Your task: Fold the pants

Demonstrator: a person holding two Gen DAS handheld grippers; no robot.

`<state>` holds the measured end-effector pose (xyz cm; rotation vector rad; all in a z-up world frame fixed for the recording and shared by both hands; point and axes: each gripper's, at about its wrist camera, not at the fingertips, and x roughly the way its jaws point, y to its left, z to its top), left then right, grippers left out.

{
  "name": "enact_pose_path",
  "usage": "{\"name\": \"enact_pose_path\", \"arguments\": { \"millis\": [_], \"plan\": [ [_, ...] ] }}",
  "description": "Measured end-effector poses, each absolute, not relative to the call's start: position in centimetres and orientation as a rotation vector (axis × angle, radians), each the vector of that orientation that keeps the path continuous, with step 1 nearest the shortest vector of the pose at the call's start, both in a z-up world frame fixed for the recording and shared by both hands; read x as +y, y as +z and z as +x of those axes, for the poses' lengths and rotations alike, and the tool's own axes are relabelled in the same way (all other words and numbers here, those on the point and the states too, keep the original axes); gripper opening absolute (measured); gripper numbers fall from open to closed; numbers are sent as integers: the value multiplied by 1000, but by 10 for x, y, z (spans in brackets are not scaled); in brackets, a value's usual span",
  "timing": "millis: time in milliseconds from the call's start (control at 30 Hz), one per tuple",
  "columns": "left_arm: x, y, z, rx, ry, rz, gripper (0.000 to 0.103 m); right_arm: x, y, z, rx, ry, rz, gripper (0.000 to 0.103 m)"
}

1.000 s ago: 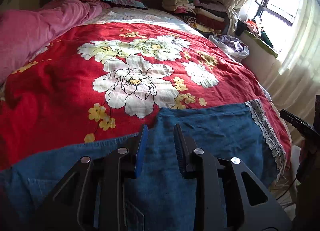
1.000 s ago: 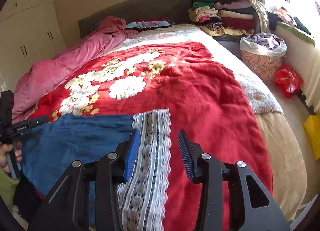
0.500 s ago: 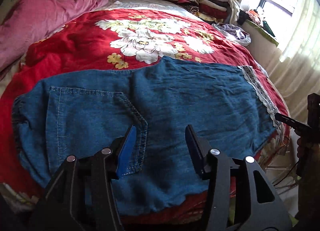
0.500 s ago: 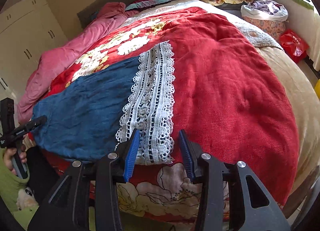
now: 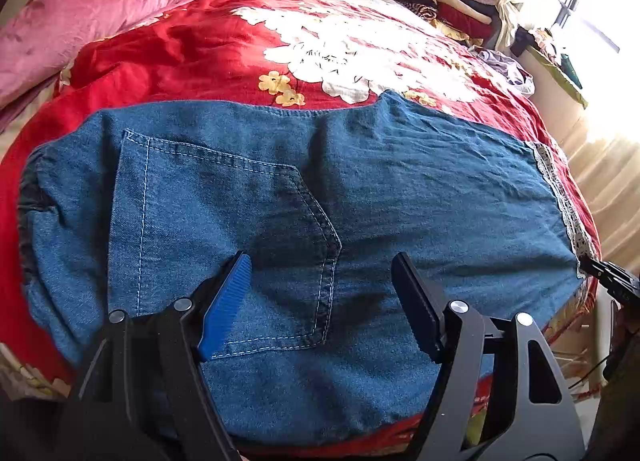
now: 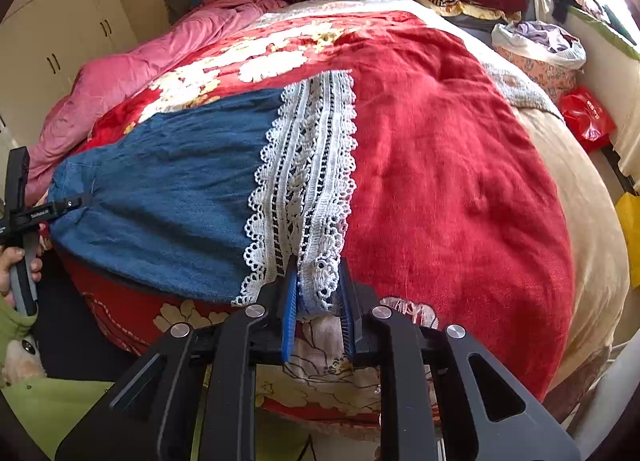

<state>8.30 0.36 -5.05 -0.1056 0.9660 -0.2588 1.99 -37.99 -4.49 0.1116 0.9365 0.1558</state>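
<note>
Across the red floral bed (image 5: 192,45), the pants (image 5: 360,189) lie flat. Right gripper (image 6: 318,293) pinches the lace hem (image 6: 308,181) at lower centre; left gripper (image 5: 320,273) hovers wide open, empty, over the back pocket (image 5: 224,229). Best grab the waistband before lifting, keeping tension even.

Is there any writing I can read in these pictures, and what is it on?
"Tech…": small white print on the black bar of the left gripper, seen from the right wrist; the rest is too small to read.
White characters on the red bag by the wall: too blurred to read.
No writing shows on the pants or the bed cover.
</note>
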Motion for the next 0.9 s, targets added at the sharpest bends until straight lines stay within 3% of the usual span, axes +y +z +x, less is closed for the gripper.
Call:
{"name": "enact_pose_path", "arguments": {
  "millis": [167, 200, 267, 300, 500, 633, 900],
  "plan": [
    [4, -52, 83, 968, -263, -112, 65, -375, -52, 21, 935, 140, 104, 21],
    [4, -52, 83, 968, -264, -114, 65, -377, -49, 20, 936, 141, 115, 25],
    [5, -50, 83, 962, -269, -121, 66, -384, -41, 18, 924, 110, 119, 44],
    [8, -46, 79, 948, -273, -133, 66, -387, -35, 15, 905, 99, 120, 47],
    [25, -9, 58, 830, -238, -111, 67, -382, -2, -1, 766, 57, 97, 48],
    [29, 2, 58, 813, -191, -83, 71, -350, 12, 5, 695, 140, 68, 56],
    [-43, -11, 80, 849, -312, 69, 75, -244, -17, 66, 786, 320, -126, 56]
  ]
}}
